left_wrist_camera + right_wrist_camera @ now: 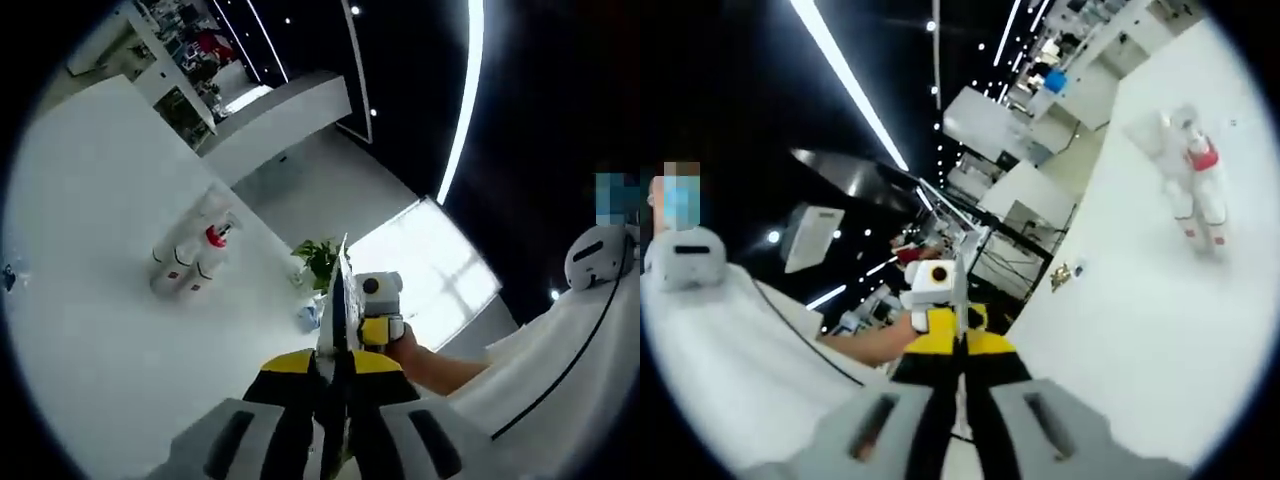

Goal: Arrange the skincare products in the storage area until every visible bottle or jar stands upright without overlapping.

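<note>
Left claw clenched with nothing between its jaws, right claw likewise clenched, both raised above the white tabletop, farther off three white bottles lying clustered, touching, one red-capped

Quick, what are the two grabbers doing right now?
Left gripper: shut, holding nothing.
Right gripper: shut, holding nothing.

Bottles clustered together, touching, on the table. Small plant near the table's edge, well apart from them. In the right gripper view, same bottles on table.
</note>
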